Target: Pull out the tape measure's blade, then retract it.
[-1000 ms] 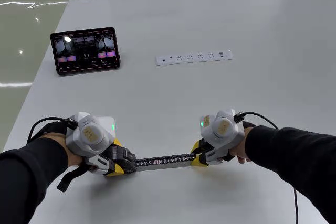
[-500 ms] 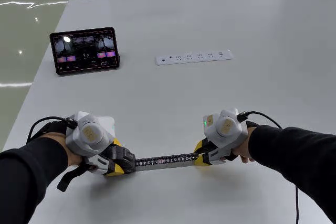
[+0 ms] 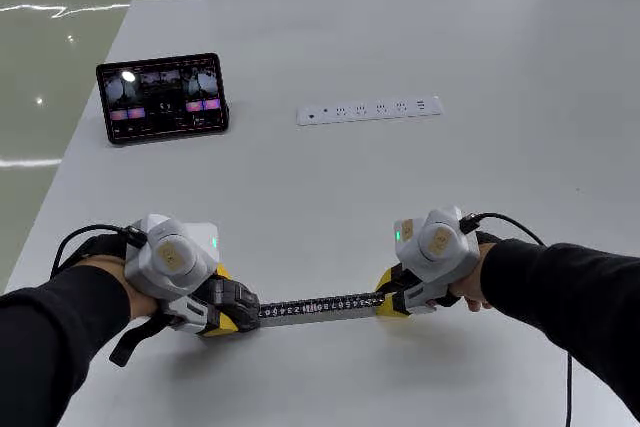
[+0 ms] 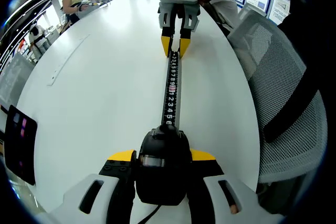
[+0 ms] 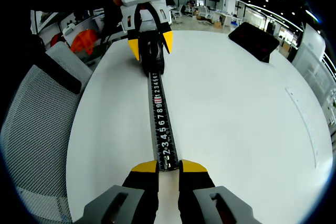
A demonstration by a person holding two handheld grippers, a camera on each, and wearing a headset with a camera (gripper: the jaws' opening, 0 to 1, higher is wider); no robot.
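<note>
Tape measure [image 3: 240, 302] sits in left tool [image 4: 161, 156], blade [image 3: 320, 306] in right tool [image 5: 168, 167].

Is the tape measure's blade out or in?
Out: the numbered blade spans from the case to the right hand-held gripper.

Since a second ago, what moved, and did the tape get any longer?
Yes, a bit longer. The right hand-held gripper, shut on the tip of the blade, moved to the person's right, so a little more blade is out. The left hand-held gripper stayed put, clamped on the tape measure case. The tablet and the power strip did not move.
</note>
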